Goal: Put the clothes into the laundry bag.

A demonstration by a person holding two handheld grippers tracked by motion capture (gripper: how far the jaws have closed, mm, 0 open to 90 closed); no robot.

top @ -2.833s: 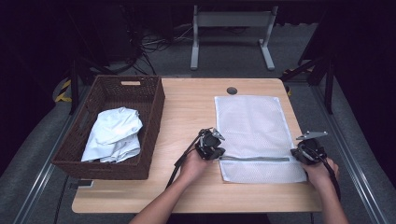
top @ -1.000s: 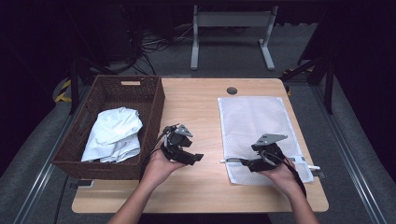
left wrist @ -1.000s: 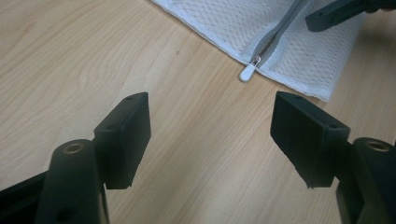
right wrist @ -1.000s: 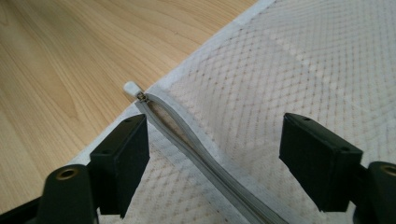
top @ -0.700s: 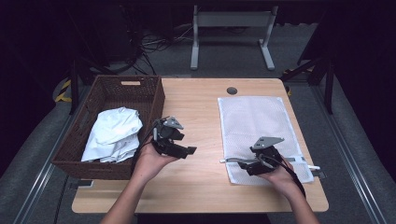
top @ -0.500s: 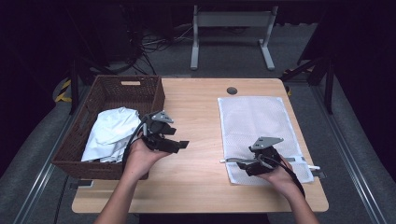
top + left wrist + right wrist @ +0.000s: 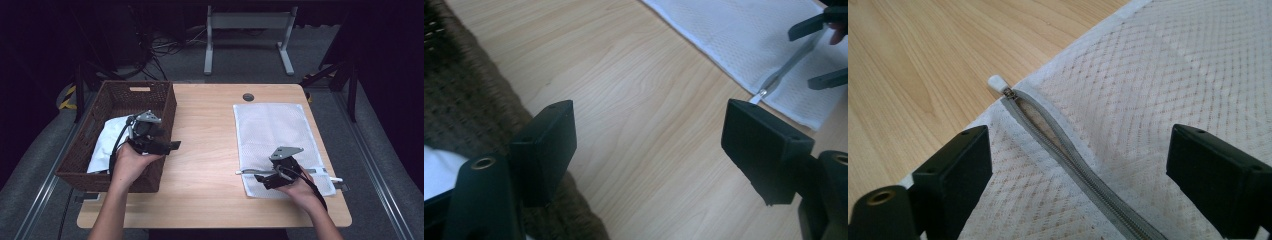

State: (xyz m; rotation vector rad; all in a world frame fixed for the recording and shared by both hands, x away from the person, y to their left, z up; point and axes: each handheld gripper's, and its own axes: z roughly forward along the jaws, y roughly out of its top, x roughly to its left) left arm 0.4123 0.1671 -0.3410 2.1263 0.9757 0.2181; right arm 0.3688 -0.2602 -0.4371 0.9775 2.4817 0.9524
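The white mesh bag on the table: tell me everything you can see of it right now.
The mesh bag is a white, flat rectangle of fine netted fabric, lying on the right half of the wooden table. A grey zipper runs across it near the person's end, unzipped, its teeth gaping slightly, with the white-tabbed slider at the bag's left edge. The right gripper sits over the zipper with open fingers straddling it, not pinching. I can't tell whether anything is inside.

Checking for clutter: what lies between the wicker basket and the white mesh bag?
Bare wooden tabletop between the wicker basket and the mesh bag, seen in the high view.
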